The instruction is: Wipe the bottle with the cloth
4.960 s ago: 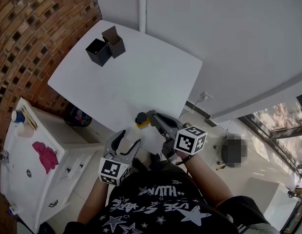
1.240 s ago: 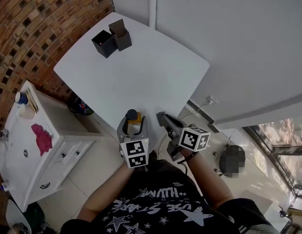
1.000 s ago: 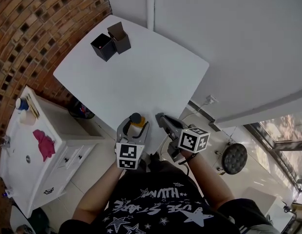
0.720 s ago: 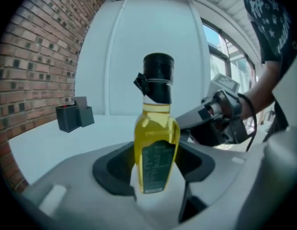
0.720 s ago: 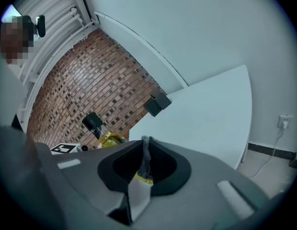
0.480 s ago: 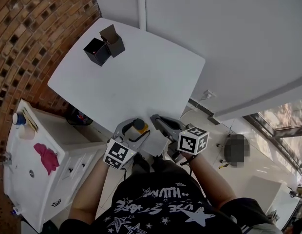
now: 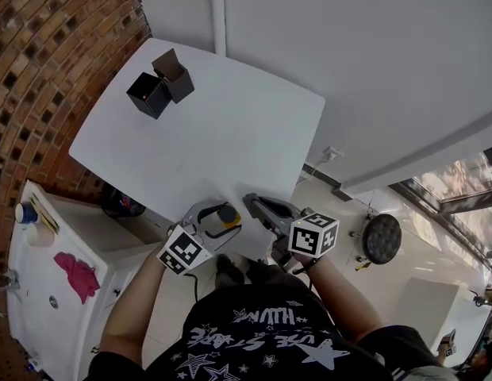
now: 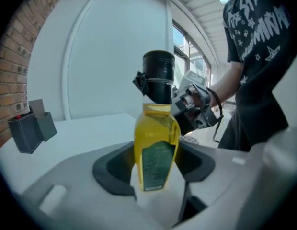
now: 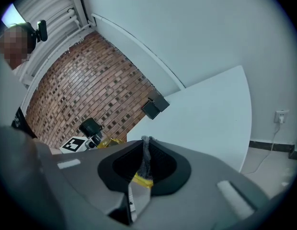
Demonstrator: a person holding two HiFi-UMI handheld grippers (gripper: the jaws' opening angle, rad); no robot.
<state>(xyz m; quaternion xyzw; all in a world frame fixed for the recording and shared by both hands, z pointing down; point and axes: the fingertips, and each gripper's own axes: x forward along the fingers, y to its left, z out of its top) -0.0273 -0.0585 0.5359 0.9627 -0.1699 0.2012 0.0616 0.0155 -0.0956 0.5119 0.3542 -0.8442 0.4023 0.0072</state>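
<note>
A bottle (image 7: pixel 227 213) of yellow liquid with a black cap is held over the near corner of the white table (image 7: pixel 230 125), tilted. My left gripper (image 7: pixel 217 219) is shut on it. In the left gripper view the bottle (image 8: pixel 157 143) stands between the pads of my left gripper (image 8: pixel 155 169), with something white, probably cloth (image 8: pixel 158 202), under it. My right gripper (image 7: pixel 252 203) is just right of the bottle. In the right gripper view my right gripper (image 9: pixel 145 153) is shut on a thin edge of grey-white cloth (image 9: pixel 146 158), and the bottle (image 9: pixel 106 142) shows beyond.
Two black open boxes (image 7: pixel 159 86) stand at the table's far left corner, beside a brick wall (image 7: pixel 40 70). A white cabinet (image 7: pixel 40 292) with a pink rag (image 7: pixel 75 276) is down at the left. A round stool (image 7: pixel 381 238) stands on the floor at the right.
My left gripper has rolled and swung leftward with the bottle, tipping it over. The right gripper has kept its place close beside it.
</note>
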